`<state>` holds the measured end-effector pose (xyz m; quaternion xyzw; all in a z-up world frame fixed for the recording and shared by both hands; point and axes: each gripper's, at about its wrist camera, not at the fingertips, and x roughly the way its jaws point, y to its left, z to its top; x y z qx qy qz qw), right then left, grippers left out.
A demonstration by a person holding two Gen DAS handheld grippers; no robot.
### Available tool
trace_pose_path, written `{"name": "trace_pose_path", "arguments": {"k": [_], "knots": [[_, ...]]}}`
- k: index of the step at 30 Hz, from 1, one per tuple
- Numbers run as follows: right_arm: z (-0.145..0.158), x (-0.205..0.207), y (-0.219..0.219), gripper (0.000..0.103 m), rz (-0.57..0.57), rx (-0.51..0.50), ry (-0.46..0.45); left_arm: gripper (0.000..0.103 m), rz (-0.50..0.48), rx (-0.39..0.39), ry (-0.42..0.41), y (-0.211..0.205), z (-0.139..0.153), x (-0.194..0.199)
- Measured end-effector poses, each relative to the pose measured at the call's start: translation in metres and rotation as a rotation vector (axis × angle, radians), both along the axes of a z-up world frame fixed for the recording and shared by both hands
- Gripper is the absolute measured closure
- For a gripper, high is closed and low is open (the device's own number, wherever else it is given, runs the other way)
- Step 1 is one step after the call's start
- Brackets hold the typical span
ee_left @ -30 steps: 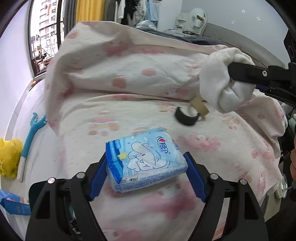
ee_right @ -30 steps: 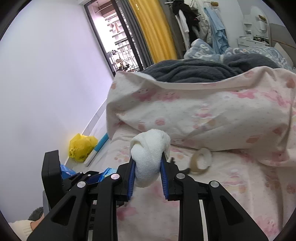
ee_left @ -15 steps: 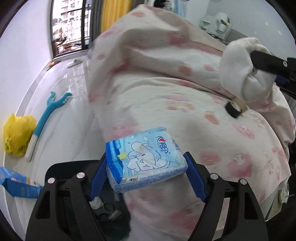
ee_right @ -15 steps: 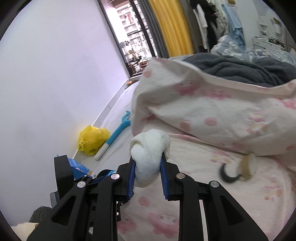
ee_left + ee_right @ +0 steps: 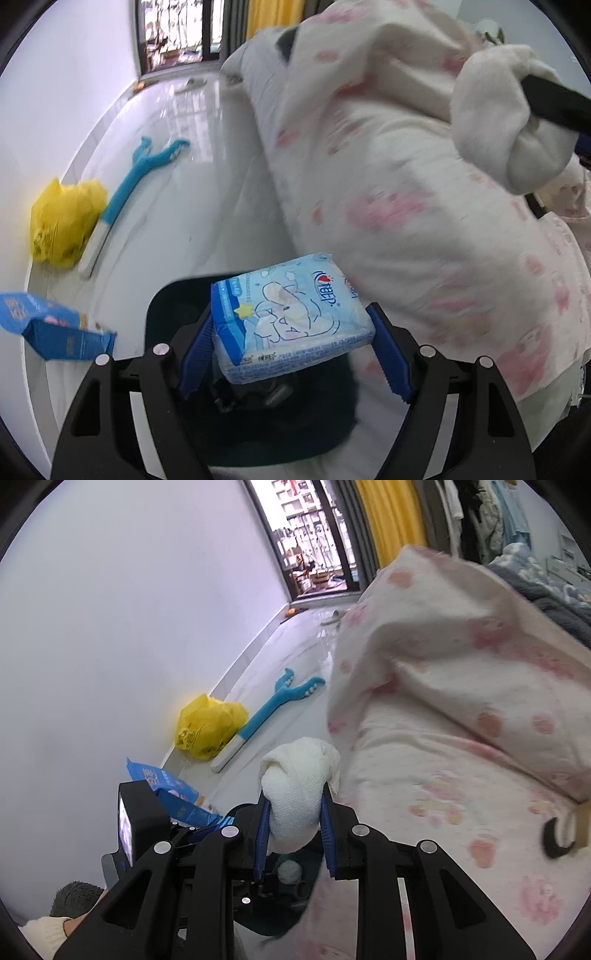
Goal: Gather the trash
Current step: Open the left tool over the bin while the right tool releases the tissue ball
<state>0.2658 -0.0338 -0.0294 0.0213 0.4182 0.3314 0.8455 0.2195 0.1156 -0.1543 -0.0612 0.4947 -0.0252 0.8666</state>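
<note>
The left gripper is clamped on a blue tissue pack, held over a dark bin on the floor beside the bed. The right gripper pinches a white wad between its blue pads — also above the bin. A yellow bag and a blue box lie on the floor by the wall.

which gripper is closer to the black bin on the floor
Left. The left gripper holds the tissue pack right over the black bin; the right gripper sits beside it, nearer the bed.
</note>
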Motion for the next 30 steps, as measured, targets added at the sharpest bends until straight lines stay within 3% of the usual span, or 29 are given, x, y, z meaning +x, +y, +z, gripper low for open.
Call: {"name": "trace_pose_path", "arguments": {"k": [8, 15, 23, 30], "knots": [[-0.016, -0.001, 0.052, 0.078, 0.059, -0.025, 0.035, 0.022, 0.05, -0.024, 0.115, 0.04, -0.027, -0.006], [-0.039, 0.004, 0.084, 0.078, 0.08, -0.069, 0.089, 0.012, 0.056, -0.041, 0.166, 0.064, -0.034, -0.017], [-0.07, 0.005, 0.107, 0.078, 0.091, -0.12, 0.149, 0.01, 0.087, -0.05, 0.136, 0.094, -0.024, -0.033], [-0.102, 0.006, 0.13, 0.078, 0.102, -0.185, 0.213, 0.01, 0.094, -0.06, 0.055, 0.112, -0.004, -0.044]]}}
